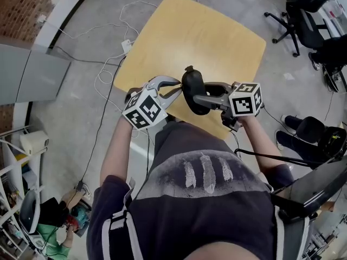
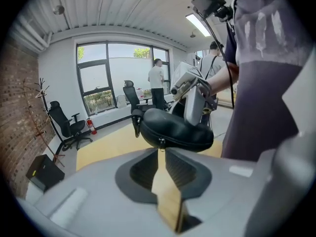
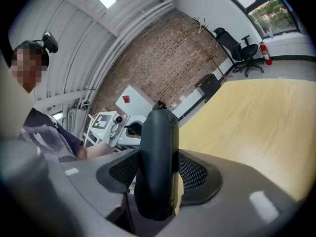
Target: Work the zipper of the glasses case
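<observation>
The black glasses case (image 1: 194, 93) stands on edge above the near side of the wooden table (image 1: 206, 37), and my right gripper (image 1: 198, 101) is shut on it from the right. In the right gripper view the case (image 3: 157, 152) fills the gap between both pads. My left gripper (image 1: 174, 88) comes in from the left, its tips right at the case's side. In the left gripper view the jaws (image 2: 161, 154) stand a narrow slit apart. The small zipper pull (image 2: 161, 143) hangs from the case (image 2: 175, 130) just past the tips, not pinched.
Black office chairs (image 1: 303, 15) stand at the far right. White cables (image 1: 108, 75) run over the floor left of the table. The left gripper view shows a standing person (image 2: 158, 83), another chair (image 2: 66, 125) and big windows behind the table.
</observation>
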Demonstrator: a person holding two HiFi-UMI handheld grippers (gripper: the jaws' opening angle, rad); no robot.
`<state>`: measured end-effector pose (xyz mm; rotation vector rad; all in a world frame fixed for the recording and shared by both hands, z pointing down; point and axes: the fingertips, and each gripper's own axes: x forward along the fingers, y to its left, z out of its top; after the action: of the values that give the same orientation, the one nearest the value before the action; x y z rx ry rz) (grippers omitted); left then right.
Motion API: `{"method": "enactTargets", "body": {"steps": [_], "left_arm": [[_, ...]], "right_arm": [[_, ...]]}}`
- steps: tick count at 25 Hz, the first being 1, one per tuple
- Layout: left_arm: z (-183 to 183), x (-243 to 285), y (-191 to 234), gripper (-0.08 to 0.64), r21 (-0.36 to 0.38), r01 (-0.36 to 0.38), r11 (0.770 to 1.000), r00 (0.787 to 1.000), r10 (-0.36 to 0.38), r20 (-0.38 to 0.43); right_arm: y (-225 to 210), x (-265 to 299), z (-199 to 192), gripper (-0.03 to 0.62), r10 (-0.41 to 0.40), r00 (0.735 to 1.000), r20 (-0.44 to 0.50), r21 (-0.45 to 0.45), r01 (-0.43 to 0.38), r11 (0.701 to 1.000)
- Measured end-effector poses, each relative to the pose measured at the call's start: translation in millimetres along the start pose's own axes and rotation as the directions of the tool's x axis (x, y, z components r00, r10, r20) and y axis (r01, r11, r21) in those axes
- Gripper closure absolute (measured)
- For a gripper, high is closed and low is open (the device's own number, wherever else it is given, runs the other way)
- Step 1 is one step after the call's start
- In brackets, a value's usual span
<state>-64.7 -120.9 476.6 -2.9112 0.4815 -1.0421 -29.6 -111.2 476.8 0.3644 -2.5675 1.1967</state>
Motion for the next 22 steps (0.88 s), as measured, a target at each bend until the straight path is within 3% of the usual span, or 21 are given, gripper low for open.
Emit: {"method": "enactTargets", "body": {"steps": [5,10,22], "left_arm": [[0,4,-2,0.539,0.034,-0.005,0.999,1.000,0.005,-0.011],[1,0,-2,0.557,-0.013,0.006,1.000,1.000,-0.005,0.013],[-7,0,-12,0.558,-0.144,0.083,0.986,0.996,-0.085,-0.010]], "right_arm": [[-3,-1,-3,0.336,-0.022,1.000,-0.014,-0.019,0.022,1.000],[-5,-1,0,0.336,-0.040,0.999,-0.005,-0.021,0.040,0.999],[-7,5,-4,0.336,-0.111,0.994,0.009,-0.069,0.111,0.991]]}}
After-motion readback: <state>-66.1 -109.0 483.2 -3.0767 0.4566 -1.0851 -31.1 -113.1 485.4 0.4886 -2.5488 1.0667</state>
